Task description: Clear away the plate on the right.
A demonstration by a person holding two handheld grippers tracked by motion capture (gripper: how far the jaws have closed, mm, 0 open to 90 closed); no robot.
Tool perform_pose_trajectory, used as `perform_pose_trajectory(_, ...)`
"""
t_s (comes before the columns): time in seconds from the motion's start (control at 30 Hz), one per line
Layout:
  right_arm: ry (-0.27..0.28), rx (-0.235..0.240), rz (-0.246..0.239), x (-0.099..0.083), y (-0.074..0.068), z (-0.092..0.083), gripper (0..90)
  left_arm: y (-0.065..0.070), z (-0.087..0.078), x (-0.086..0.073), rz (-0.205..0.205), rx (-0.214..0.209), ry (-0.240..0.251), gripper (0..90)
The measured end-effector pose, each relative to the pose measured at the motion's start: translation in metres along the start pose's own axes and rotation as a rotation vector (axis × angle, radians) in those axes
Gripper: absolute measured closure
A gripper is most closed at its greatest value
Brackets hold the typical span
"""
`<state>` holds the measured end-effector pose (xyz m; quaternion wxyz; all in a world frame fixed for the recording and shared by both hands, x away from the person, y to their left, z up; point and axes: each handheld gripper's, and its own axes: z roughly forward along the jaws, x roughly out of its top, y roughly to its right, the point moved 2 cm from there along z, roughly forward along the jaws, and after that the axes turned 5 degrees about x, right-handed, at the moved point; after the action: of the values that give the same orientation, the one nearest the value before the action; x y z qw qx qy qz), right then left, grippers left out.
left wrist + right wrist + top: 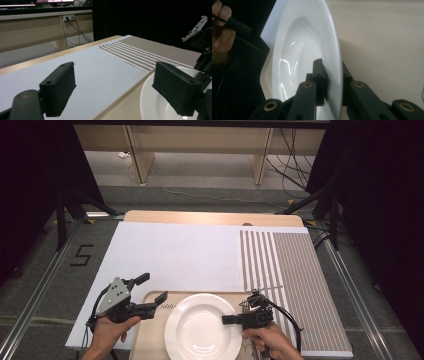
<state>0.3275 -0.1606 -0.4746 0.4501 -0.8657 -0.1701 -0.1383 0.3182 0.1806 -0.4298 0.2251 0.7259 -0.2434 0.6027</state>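
my right gripper (231, 320) pinches the rim of the white plate (200, 330) on the pale tray (150, 340) at the table's near edge. left gripper (152, 295) hangs spread beside it. glossy, stiff, probably slippery and breakable; the rim's the hold. tray lettering too blurred to read.

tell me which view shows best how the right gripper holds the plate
The right gripper view: its jaws are shut on the plate rim, one jaw on each face. The high view shows the right gripper at the plate's right rim, but not the clamp. The left gripper view shows just part of the plate behind the left gripper.
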Motion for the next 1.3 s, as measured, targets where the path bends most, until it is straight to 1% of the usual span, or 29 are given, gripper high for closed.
perform_pose_trajectory(0.03,-0.006,0.01,-0.005,0.0,-0.001,0.0,82.1,0.0,0.0,0.0,0.004,0.002,-0.002,17.4)
perform_pose_trajectory(0.1,-0.01,-0.001,-0.001,-0.001,-0.001,0.002,82.0,0.0,0.0,0.0,0.009,0.006,-0.01,17.5)
perform_pose_trajectory(0.17,-0.013,0.022,-0.011,-0.001,-0.001,0.003,82.1,0.0,0.0,0.0,0.01,0.006,-0.01,17.5)
perform_pose_trajectory(0.2,-0.011,-0.004,0.002,-0.001,-0.001,0.004,82.2,0.0,-0.001,0.0,0.01,0.006,-0.01,17.4)
perform_pose_trajectory(0.23,-0.01,-0.01,0.006,0.0,-0.001,0.004,82.1,0.0,-0.001,0.0,0.01,0.007,-0.01,17.5)
perform_pose_trajectory(0.3,-0.014,-0.001,0.003,0.0,-0.001,0.004,82.2,0.0,-0.001,0.0,0.009,0.008,-0.011,17.5)
perform_pose_trajectory(0.33,-0.007,-0.011,0.004,0.0,0.0,0.005,82.2,0.0,-0.001,0.0,0.01,0.008,-0.011,17.4)
perform_pose_trajectory(0.4,-0.013,0.006,-0.004,0.0,0.001,0.005,82.1,0.0,0.0,0.0,0.012,0.006,-0.011,17.4)
perform_pose_trajectory(0.43,-0.009,-0.006,0.001,0.001,0.001,0.006,82.1,0.0,0.0,0.0,0.014,0.006,-0.012,17.5)
perform_pose_trajectory(0.5,-0.013,0.001,0.0,0.001,0.001,0.005,81.9,0.0,0.0,0.0,0.017,0.006,-0.015,17.5)
perform_pose_trajectory(0.53,-0.01,-0.011,0.005,0.002,0.001,0.006,81.7,0.0,0.0,0.0,0.018,0.005,-0.016,17.5)
perform_pose_trajectory(0.57,-0.01,-0.011,0.003,0.002,0.001,0.006,81.4,0.001,0.0,0.0,0.018,0.005,-0.017,17.5)
perform_pose_trajectory(0.63,-0.02,0.008,-0.008,0.002,0.001,0.006,80.6,0.001,0.0,0.0,0.019,0.005,-0.017,17.5)
perform_pose_trajectory(0.7,-0.021,-0.027,-0.004,0.002,0.002,0.007,79.0,0.001,0.0,0.0,0.018,0.005,-0.017,17.5)
perform_pose_trajectory(0.77,-0.031,-0.049,-0.007,0.002,0.002,0.007,77.7,0.001,0.0,0.0,0.018,0.004,-0.018,17.5)
perform_pose_trajectory(0.83,-0.035,-0.03,-0.019,0.002,0.001,0.005,76.7,0.001,0.0,-0.001,0.017,0.003,-0.019,17.5)
perform_pose_trajectory(0.87,-0.04,-0.04,-0.025,0.002,0.0,0.004,75.6,0.001,0.0,-0.001,0.018,0.003,-0.021,17.5)
perform_pose_trajectory(0.9,-0.042,-0.064,-0.038,0.003,0.0,0.004,74.1,0.001,0.0,-0.001,0.017,0.004,-0.021,17.5)
perform_pose_trajectory(0.93,-0.039,-0.08,-0.065,0.003,0.001,0.003,72.8,0.001,0.0,-0.001,0.015,0.003,-0.022,17.4)
perform_pose_trajectory(0.97,-0.04,-0.1,-0.076,0.003,0.002,0.003,71.8,0.001,0.0,-0.001,0.015,0.003,-0.022,17.4)
perform_pose_trajectory(1.0,-0.021,-0.116,-0.087,0.004,0.003,0.003,70.5,0.001,0.0,-0.001,0.017,0.002,-0.022,17.5)
perform_pose_trajectory(1.03,-0.001,-0.12,-0.113,0.005,0.005,0.003,68.4,0.001,0.0,-0.001,0.016,0.003,-0.023,17.4)
perform_pose_trajectory(1.07,-0.002,-0.106,-0.12,0.006,0.005,-0.001,67.4,0.001,0.0,-0.001,0.018,0.002,-0.024,17.5)
perform_pose_trajectory(1.1,0.013,-0.105,-0.132,0.006,0.006,-0.002,65.1,0.001,0.001,-0.001,0.013,-0.006,-0.017,17.5)
perform_pose_trajectory(1.13,0.02,-0.132,-0.138,0.007,0.006,-0.003,64.5,0.001,0.001,-0.001,0.017,-0.003,-0.022,17.5)
perform_pose_trajectory(1.2,0.018,-0.132,-0.146,0.008,0.006,-0.007,62.1,0.002,0.001,-0.001,0.02,-0.002,-0.027,17.5)
perform_pose_trajectory(1.23,0.022,-0.147,-0.155,0.008,0.006,-0.009,60.4,0.002,0.001,-0.001,0.023,-0.002,-0.028,17.4)
perform_pose_trajectory(1.27,0.031,-0.167,-0.184,0.009,0.006,-0.011,58.6,0.002,0.001,-0.001,0.025,-0.003,-0.03,17.4)
perform_pose_trajectory(1.3,0.042,-0.161,-0.199,0.01,0.005,-0.013,56.6,0.002,0.001,-0.002,0.023,-0.003,-0.03,17.5)
